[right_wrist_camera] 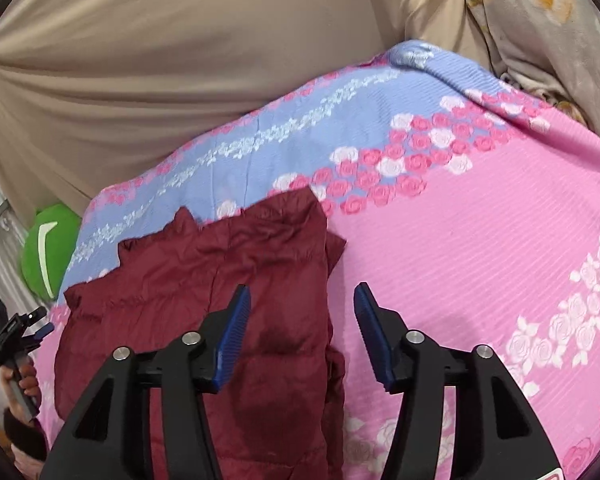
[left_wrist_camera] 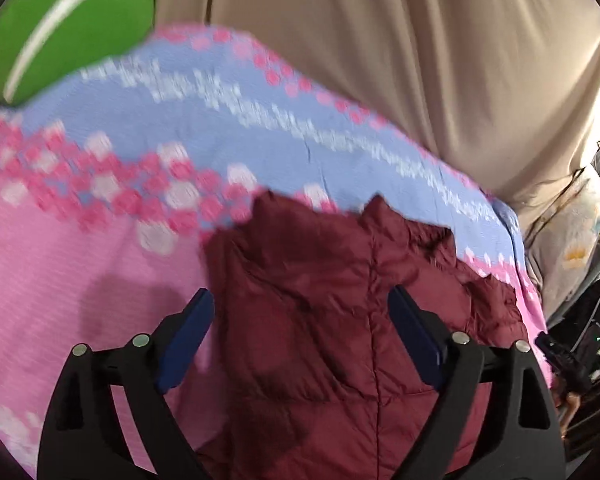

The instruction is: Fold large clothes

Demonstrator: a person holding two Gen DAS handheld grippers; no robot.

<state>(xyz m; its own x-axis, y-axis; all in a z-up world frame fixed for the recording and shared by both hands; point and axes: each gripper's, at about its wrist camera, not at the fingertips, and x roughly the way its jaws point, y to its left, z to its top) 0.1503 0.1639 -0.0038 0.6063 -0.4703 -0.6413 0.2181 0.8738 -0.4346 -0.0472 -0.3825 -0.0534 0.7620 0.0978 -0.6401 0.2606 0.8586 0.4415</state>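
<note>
A dark red quilted jacket (left_wrist_camera: 332,320) lies on a pink and blue flowered bedspread (left_wrist_camera: 80,272). My left gripper (left_wrist_camera: 300,300) is open and empty, hovering over the jacket's left part. In the right wrist view the jacket (right_wrist_camera: 204,280) lies at the lower left on the bedspread (right_wrist_camera: 480,240). My right gripper (right_wrist_camera: 302,296) is open and empty above the jacket's right edge. The left gripper (right_wrist_camera: 44,330) also shows at the far left of the right wrist view, held in a hand. The right gripper (left_wrist_camera: 556,352) shows dimly at the right edge of the left wrist view.
A green cushion with a white stripe (left_wrist_camera: 68,28) lies beyond the bedspread's far corner; it also shows in the right wrist view (right_wrist_camera: 48,248). A beige sheet (left_wrist_camera: 420,60) hangs behind the bed. A pale flowered cloth (right_wrist_camera: 540,20) lies at the back right. Dark clutter (left_wrist_camera: 596,320) is beside the bed.
</note>
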